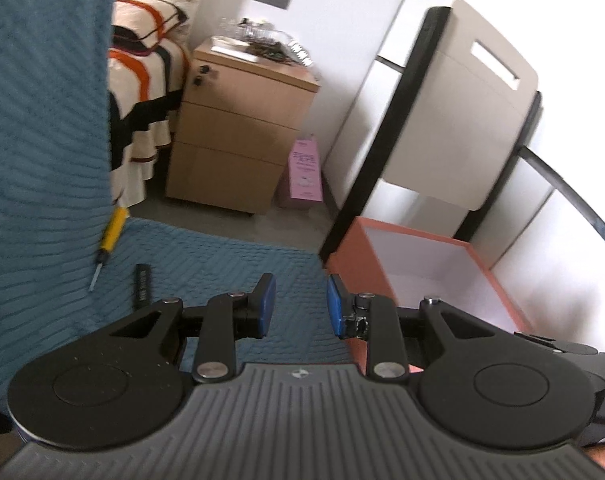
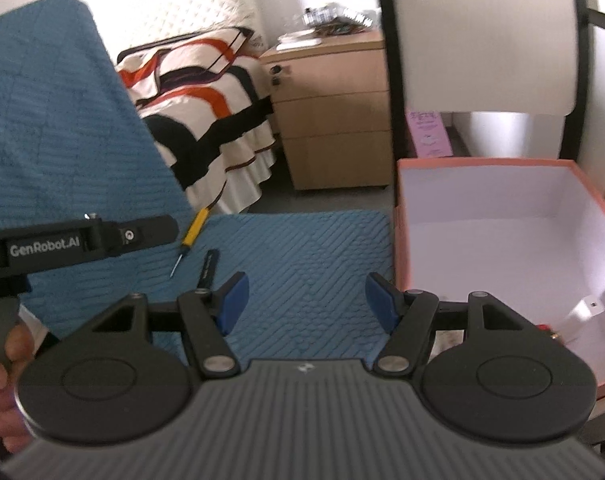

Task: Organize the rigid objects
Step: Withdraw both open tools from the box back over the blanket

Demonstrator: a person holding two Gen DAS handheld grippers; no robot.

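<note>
One yellow-handled screwdriver (image 2: 192,228) and one slim black stick (image 2: 207,268) are lying on the blue quilted mat (image 2: 302,248), well to the left of the single salmon-coloured box (image 2: 498,216), which is standing open just beside the mat's right edge; one white object (image 2: 588,308) and something small and red are sitting in the box's near corner, partly hidden behind the right gripper's arm and too cut off to identify; the left gripper (image 1: 300,304) is hanging with a narrow gap between its blue pads, gripping nothing, over the mat's edge next to the box; the right gripper (image 2: 306,300) is standing moderately wide, empty, above the mat left of the box; both views are slightly blurred.
</note>
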